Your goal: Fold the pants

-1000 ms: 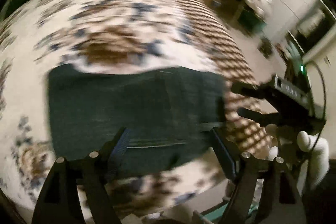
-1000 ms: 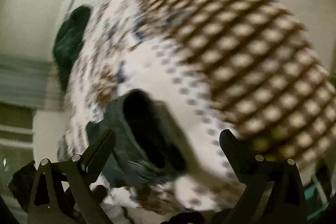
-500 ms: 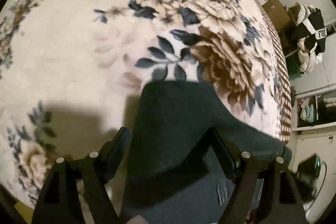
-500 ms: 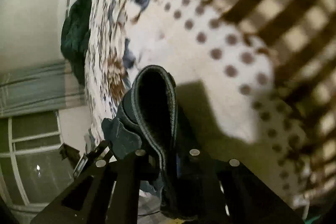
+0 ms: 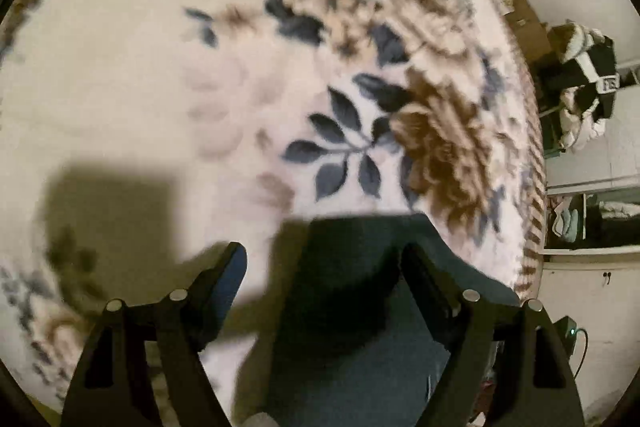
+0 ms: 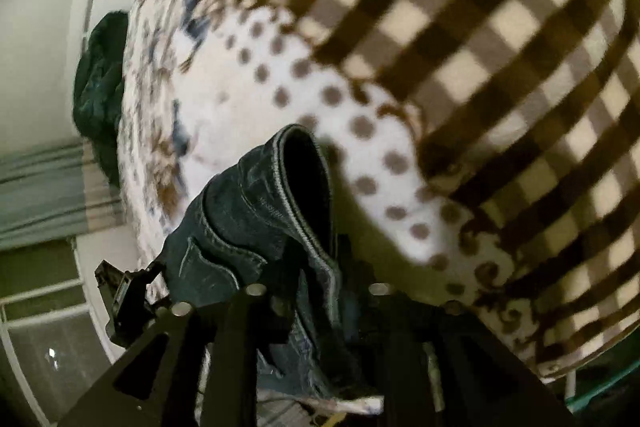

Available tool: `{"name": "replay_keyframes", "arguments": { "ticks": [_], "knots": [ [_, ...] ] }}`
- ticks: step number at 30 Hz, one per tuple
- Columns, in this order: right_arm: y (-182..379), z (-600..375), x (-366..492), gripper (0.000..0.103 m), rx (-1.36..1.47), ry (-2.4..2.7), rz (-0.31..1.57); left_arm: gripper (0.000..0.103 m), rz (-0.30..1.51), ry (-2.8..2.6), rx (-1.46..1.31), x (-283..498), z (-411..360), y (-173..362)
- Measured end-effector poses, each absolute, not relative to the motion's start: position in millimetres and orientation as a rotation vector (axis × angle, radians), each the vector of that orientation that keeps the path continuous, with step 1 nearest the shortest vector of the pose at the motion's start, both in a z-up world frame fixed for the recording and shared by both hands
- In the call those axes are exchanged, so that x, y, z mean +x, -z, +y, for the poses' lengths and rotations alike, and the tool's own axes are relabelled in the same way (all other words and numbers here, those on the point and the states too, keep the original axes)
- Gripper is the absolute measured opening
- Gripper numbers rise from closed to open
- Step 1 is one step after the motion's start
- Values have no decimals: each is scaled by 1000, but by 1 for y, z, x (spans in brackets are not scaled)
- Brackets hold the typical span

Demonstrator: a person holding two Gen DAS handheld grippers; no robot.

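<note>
Left wrist view: left gripper (image 5: 322, 263) with jaws wide apart, gripping nothing. Dark pants (image 5: 360, 307) hang below and between the fingers, their upper edge raised over the floral blanket (image 5: 160, 87), toward its right edge. Picture blurred; whether the cloth touches the right finger, cannot tell.

Right wrist view: right gripper (image 6: 312, 299) jaws drawn together, clamped on the pants (image 6: 256, 227) at the stitched waistband, which loops up above the fingers. Checked part of the blanket (image 6: 480, 47) beyond. A second dark garment (image 6: 100, 87) lies at the far left edge of the bed.

Risk, as judged: only one side is held. With the left jaws unclosed, the free side may sag and twist, giving a crooked fold; thick denim could also creep out of the right clamp.
</note>
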State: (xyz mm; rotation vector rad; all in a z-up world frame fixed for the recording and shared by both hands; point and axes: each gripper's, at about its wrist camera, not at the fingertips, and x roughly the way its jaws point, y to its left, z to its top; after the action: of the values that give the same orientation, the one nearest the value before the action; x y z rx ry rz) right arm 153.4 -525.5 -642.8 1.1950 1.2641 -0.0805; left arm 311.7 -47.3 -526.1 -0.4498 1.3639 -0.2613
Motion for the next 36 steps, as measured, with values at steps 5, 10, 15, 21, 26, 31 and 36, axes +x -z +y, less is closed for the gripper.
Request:
{"name": "replay_keyframes", "arguments": {
  "ticks": [5, 10, 15, 21, 26, 31, 36],
  "knots": [
    [619, -525, 114, 95, 1251, 68, 1222, 80, 1403, 245, -528, 259, -31, 526],
    [649, -507, 64, 95, 1500, 97, 1232, 80, 1508, 250, -565, 225, -48, 565],
    [677, -493, 56, 48, 1674, 161, 1053, 82, 1509, 277, -488, 221, -61, 573],
    [633, -492, 74, 23, 1360, 287, 1103, 82, 1525, 311, -440, 224, -65, 580],
    [654, -495, 85, 44, 1404, 217, 1148, 82, 1502, 326, -489, 223, -62, 578],
    [670, -486, 69, 91, 1504, 97, 1087, 82, 1438, 395, -495, 227, -74, 581],
    [699, -463, 88, 96, 1549, -28, 1029, 82, 1404, 413, -544, 237, -75, 594]
  ]
}}
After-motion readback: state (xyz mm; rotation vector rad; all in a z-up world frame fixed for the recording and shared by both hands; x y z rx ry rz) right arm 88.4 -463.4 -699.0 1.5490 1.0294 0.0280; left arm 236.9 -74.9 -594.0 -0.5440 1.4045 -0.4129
